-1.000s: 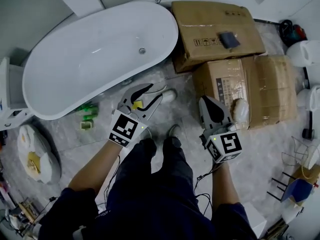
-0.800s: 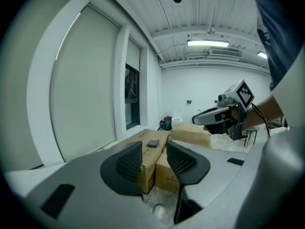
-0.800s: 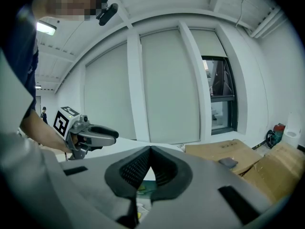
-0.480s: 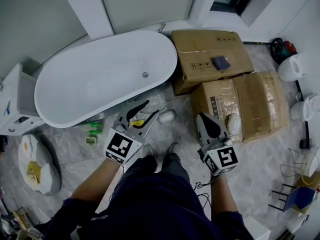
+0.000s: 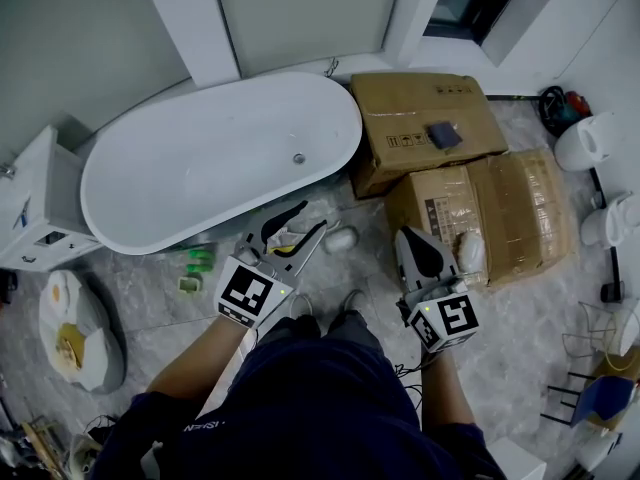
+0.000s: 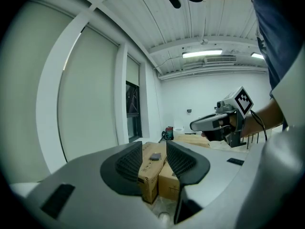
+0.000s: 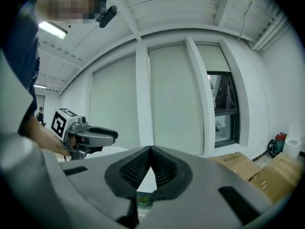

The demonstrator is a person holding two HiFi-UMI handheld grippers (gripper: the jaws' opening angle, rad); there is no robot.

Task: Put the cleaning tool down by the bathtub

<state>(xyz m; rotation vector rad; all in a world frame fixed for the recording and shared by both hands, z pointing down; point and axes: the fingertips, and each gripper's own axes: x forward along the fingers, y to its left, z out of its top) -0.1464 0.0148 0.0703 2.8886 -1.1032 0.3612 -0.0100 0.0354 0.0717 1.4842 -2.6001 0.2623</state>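
The white bathtub (image 5: pixel 150 183) stands at the upper left of the head view. On the grey floor just off its right end lies the cleaning tool (image 5: pixel 341 238), a white oval head with a thin handle and a yellow part beside it. My left gripper (image 5: pixel 312 218) hovers over that handle, open, with nothing between its jaws (image 6: pixel 154 149). My right gripper (image 5: pixel 413 236) is shut and empty to the right, over the floor by the boxes (image 7: pixel 151 149). Each gripper shows in the other's view: the right gripper (image 6: pixel 209 124), the left gripper (image 7: pixel 95 135).
Two cardboard boxes (image 5: pixel 430 128) (image 5: pixel 500 208) crowd the tub's right end. Green bottles (image 5: pixel 197 263) stand on the floor below the tub's rim. A white cabinet (image 5: pixel 35 208) is at the left, white fixtures (image 5: pixel 590 138) at the right. The person's legs fill the bottom.
The head view has tilted up and shows more wall and window. Both grippers stay in nearly the same spots over the floor, the left open and the right shut throughout.
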